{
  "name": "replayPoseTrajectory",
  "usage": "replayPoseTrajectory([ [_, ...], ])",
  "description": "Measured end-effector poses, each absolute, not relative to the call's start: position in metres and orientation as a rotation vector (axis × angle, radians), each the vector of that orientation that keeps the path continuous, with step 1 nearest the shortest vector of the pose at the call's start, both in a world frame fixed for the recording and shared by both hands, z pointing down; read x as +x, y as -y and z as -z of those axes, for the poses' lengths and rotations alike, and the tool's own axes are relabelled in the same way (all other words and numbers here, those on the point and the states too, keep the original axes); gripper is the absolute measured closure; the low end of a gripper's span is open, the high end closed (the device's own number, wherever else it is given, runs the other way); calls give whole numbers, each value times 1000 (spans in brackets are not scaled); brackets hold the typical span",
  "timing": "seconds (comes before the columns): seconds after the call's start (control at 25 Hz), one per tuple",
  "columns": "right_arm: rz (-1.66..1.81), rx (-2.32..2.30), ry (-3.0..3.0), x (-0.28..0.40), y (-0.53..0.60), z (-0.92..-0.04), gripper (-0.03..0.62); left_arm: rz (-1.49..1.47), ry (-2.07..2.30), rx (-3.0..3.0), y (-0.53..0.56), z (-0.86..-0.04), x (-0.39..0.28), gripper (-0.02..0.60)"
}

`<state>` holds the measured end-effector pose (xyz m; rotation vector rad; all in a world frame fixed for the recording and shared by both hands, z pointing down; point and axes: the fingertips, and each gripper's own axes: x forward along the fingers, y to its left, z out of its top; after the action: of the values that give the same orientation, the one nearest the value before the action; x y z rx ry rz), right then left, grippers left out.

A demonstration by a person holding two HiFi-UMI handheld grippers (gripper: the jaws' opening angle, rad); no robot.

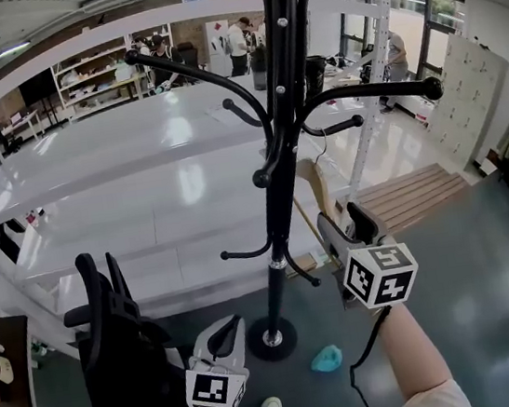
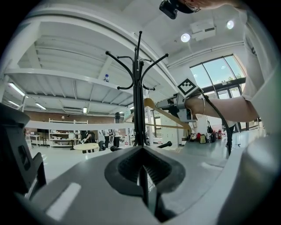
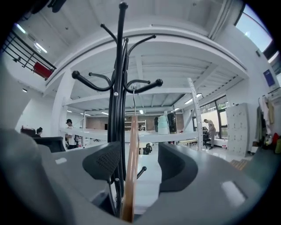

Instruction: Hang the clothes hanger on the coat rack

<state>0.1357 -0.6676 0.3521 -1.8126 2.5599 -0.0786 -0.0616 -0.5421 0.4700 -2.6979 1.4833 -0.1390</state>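
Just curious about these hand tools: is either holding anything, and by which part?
Nothing looks clamped. The left gripper is shut, empty. The right gripper has its jaws apart around one arm of the wooden hanger, a gap showing.

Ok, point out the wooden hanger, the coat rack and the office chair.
hanger (image 3: 130, 162): right gripper view, its wooden edge.
coat rack (image 1: 280, 194): head view, its pole.
chair (image 1: 117, 358): head view, its back.

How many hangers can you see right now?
1: a wooden hanger standing between the right gripper's open jaws, close beside the coat rack pole. Others may be hidden.
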Motion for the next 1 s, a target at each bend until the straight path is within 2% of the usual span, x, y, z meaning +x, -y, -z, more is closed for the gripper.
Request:
replayPoseTrajectory([
  [0.24,43,-1767,-2490,152,619,-331,372,119,-1458,-2691,521,-458,-48,581],
  [0.56,25,-1795,-2451,172,542,-345,499,78,-1439,-2671,479,-442,-30,581],
  [0.64,28,-1768,-2450,174,522,-350,565,63,-1438,-2663,466,-437,-26,581],
  [1.0,130,-1735,-2551,172,442,-424,568,61,-1439,-2666,408,-437,-10,581],
])
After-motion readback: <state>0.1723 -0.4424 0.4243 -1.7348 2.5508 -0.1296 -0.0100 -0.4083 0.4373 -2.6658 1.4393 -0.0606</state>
